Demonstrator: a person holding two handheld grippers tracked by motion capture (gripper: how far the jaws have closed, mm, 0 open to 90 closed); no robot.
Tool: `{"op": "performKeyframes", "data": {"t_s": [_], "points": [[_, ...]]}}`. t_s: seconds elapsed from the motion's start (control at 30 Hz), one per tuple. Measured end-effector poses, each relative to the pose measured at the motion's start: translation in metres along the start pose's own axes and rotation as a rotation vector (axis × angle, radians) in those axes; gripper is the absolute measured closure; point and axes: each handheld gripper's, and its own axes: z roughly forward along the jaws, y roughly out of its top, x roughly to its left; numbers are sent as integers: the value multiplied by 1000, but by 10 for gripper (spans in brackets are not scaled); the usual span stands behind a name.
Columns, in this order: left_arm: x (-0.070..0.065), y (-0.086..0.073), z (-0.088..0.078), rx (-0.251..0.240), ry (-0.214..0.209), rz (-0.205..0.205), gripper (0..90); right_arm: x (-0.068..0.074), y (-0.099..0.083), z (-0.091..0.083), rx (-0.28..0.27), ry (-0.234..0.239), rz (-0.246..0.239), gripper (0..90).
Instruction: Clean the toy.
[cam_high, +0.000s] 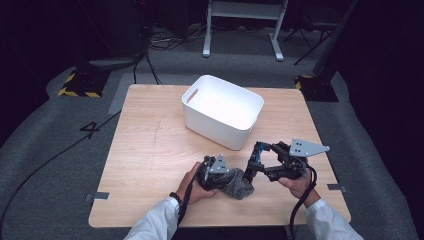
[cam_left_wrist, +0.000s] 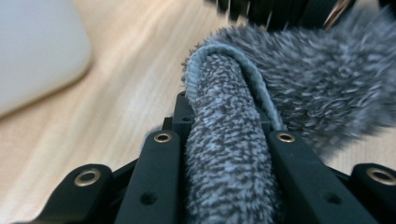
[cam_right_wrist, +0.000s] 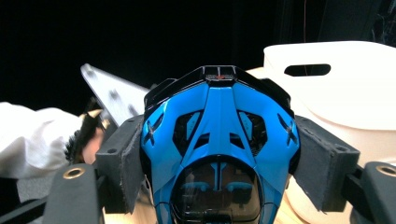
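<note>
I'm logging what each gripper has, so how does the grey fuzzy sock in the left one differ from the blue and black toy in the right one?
The sock is soft, fuzzy, speckled grey cloth; the toy is hard, glossy blue and black plastic. The sock droops limp past the left gripper onto the table; the toy keeps its rigid shape in the right gripper. Both are clamped between jaws, near the white bin.

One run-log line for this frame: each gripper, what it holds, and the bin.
left gripper: shut on grey fuzzy sock | right gripper: shut on blue-black toy | white bin: on table, nothing visible inside
</note>
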Motion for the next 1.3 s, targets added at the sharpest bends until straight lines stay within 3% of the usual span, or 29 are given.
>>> {"op": "performKeyframes", "data": {"t_s": [0.2,0.4,0.5,0.67,0.87,1.3], "points": [[6,12,-32,-147,44,-26,743,0,-4,8,23,24,4,266],[8,18,-46,-233,91,-46,743,14,-8,23,50,127,-5,266],[9,18,-47,-257,79,-58,743,22,-6,28,50,150,-32,266],[8,16,-42,-227,79,-54,743,20,-3,26,18,161,-20,267],[7,6,-21,-110,79,-34,743,18,0,20,-1,141,-25,267],[-6,-3,-13,-14,6,17,739,3,3,5,-22,68,3,267]]}}
